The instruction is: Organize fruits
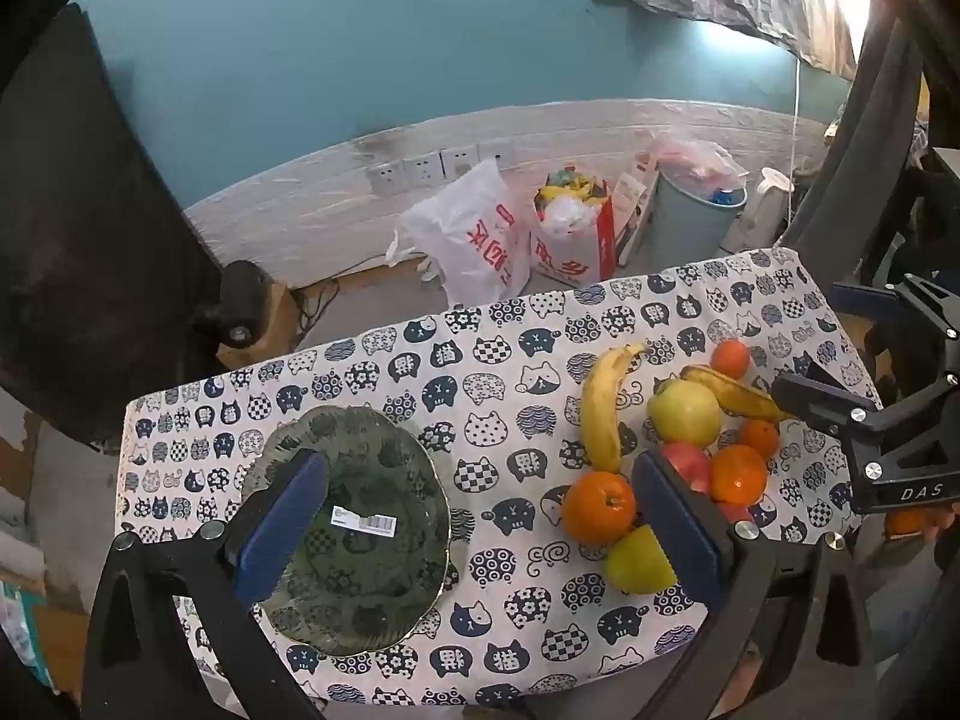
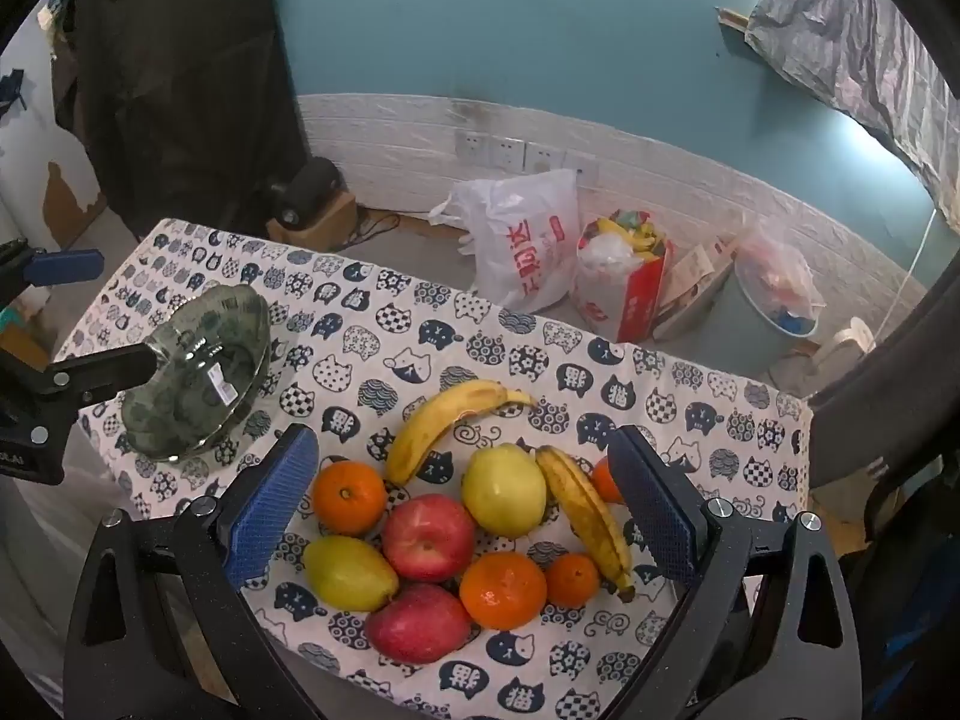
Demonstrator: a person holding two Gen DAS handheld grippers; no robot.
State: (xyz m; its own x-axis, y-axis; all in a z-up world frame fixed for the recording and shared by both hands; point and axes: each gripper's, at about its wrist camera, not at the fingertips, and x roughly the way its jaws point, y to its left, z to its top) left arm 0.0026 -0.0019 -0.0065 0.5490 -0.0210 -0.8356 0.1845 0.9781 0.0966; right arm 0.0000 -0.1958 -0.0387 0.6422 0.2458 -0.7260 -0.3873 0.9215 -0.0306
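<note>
A: Where's the fruit?
B: Piled at one end of the cat-print tabletop point(image 2: 420, 324): red apple point(image 2: 428, 537), bananas, oranges. The glass bowl point(image 1: 360, 534) sits apart, empty.
A: The jaws?
B: Left gripper point(image 1: 474, 531) and right gripper point(image 2: 462, 510) both gape wide, holding nothing. The right finger point(image 1: 678, 531) hides some fruit.

Left gripper point(image 1: 480, 516) is held pitched steeply downward, jaws spread fully wide, nothing clamped between the blue pads point(image 1: 282, 525). Right gripper point(image 2: 474, 513) is angled downward too, a bit shallower, jaws likewise spread wide and nothing gripped. Both are kept raised, well apart, each seen at the edge of the other's wrist view.
</note>
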